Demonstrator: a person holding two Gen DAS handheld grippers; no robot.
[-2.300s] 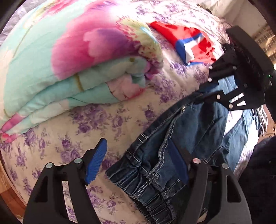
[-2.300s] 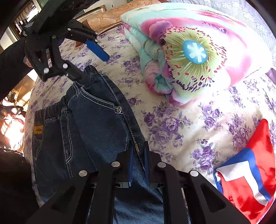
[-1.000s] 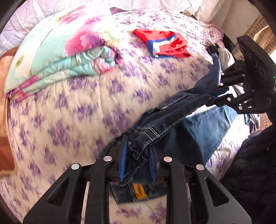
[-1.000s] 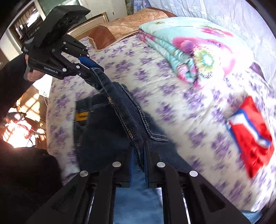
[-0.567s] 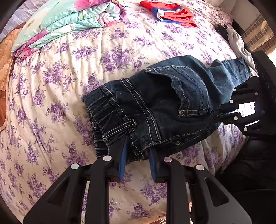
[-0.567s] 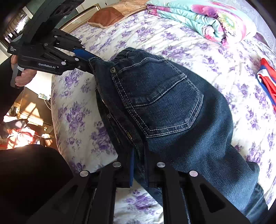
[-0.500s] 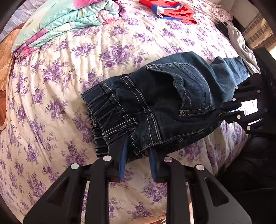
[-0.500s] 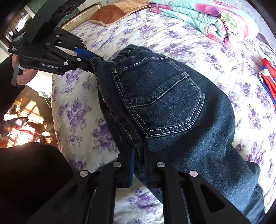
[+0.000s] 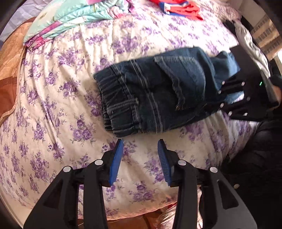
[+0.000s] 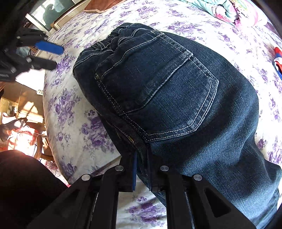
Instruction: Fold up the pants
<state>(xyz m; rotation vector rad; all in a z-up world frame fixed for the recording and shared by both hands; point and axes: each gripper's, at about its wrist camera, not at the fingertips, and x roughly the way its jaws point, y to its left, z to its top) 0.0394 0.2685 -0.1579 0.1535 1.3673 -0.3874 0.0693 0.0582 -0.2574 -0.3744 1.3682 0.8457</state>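
Dark blue jeans [image 9: 155, 98] lie on the flowered bedsheet [image 9: 58, 109], folded lengthwise with a back pocket [image 10: 155, 88] facing up and the waistband toward the left gripper. My left gripper [image 9: 141, 146] is open and empty, just short of the waistband edge; it also shows in the right wrist view [image 10: 51, 56]. My right gripper [image 10: 141, 158] is shut on the side seam of the jeans below the pocket; it shows at the right in the left wrist view [image 9: 222, 98].
A folded floral quilt [image 9: 75, 15] lies at the far side of the bed. A red, white and blue garment [image 9: 178, 7] lies beyond the jeans. The bed's near edge [image 9: 123, 213] is just below the left gripper.
My left gripper has let go of the waistband, opened and drawn back a little. The jeans now rest on the bed. The right gripper keeps its grip.
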